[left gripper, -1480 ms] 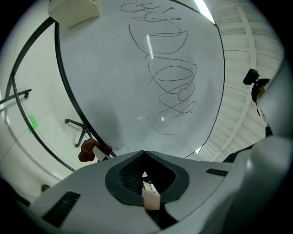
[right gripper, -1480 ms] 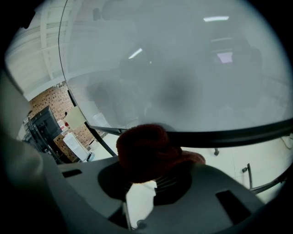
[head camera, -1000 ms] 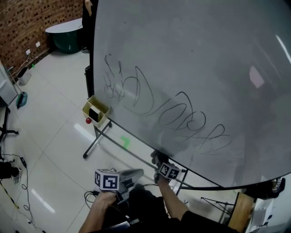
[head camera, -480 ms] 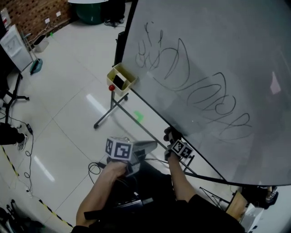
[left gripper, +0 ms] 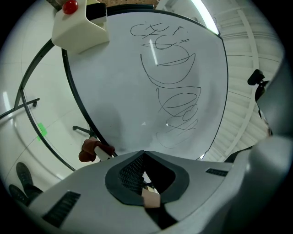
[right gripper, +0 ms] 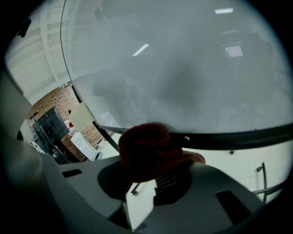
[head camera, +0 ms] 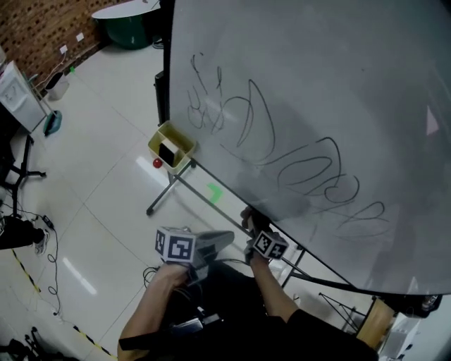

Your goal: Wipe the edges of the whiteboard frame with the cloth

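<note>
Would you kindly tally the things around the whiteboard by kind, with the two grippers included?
Grippers: 2, left gripper and right gripper
Whiteboard: 1
Cloth: 1
Yellow box: 1
Small red ball: 1
Total: 6

Floor: glossy white tiles (head camera: pixel 91 211), with bright streaks of reflected light at the near left. A green tape mark (head camera: pixel 213 191) lies on the floor mid-scene. Far left: red brick wall (head camera: pixel 35 28) fitted with white sockets (head camera: pixel 67 49). Far: round white-topped table (head camera: pixel 130 28) on a dark green base. Near left: loose black cables (head camera: pixel 39 233) on the floor.
</note>
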### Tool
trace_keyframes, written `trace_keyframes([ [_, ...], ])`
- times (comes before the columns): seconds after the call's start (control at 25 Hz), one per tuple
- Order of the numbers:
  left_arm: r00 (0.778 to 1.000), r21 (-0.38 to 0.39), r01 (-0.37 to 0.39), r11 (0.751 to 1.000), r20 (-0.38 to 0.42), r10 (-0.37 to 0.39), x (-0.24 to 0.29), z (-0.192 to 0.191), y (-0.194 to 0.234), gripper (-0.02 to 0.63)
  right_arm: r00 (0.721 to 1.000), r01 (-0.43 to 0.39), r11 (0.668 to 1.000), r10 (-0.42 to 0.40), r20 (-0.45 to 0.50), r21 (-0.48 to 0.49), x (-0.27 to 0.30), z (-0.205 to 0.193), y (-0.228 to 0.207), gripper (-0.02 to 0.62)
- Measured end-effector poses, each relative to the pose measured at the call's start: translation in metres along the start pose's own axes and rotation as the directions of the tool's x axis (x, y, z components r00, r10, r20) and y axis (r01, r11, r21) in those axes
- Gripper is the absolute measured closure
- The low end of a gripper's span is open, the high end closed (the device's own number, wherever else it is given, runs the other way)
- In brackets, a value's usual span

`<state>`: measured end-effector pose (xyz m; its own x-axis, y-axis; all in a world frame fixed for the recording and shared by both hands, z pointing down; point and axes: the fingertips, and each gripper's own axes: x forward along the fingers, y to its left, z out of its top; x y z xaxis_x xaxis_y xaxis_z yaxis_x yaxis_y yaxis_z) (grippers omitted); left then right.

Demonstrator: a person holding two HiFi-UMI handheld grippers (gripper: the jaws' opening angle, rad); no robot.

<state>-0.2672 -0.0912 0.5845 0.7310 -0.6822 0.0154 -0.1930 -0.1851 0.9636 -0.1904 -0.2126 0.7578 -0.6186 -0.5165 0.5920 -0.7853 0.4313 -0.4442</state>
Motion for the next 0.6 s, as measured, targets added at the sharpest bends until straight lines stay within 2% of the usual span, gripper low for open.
trace_keyframes([
  [0.12, 1.000, 0.006, -0.015, 1.000, -0.008, 0.015, 0.003, 0.015, 0.008, 0.609, 1.000, -0.013, 1.000, 0.013, -0.017, -0.006, 0.009, -0.005, 0.007, 0.508],
  [0.28, 0.999, 0.008, -0.041, 0.999, -0.011, 0.041, 0.008, 0.031, 0.021, 0.609, 0.998, -0.069, 0.997, 0.069, -0.008, -0.045, 0.017, 0.006, 0.020, 0.508],
  [0.6, 0.998, 0.000, -0.065, 0.998, -0.018, 0.065, 0.017, 0.047, 0.028, 0.609, 0.995, -0.089, 0.996, 0.087, -0.056, -0.028, 0.020, -0.002, 0.019, 0.508],
])
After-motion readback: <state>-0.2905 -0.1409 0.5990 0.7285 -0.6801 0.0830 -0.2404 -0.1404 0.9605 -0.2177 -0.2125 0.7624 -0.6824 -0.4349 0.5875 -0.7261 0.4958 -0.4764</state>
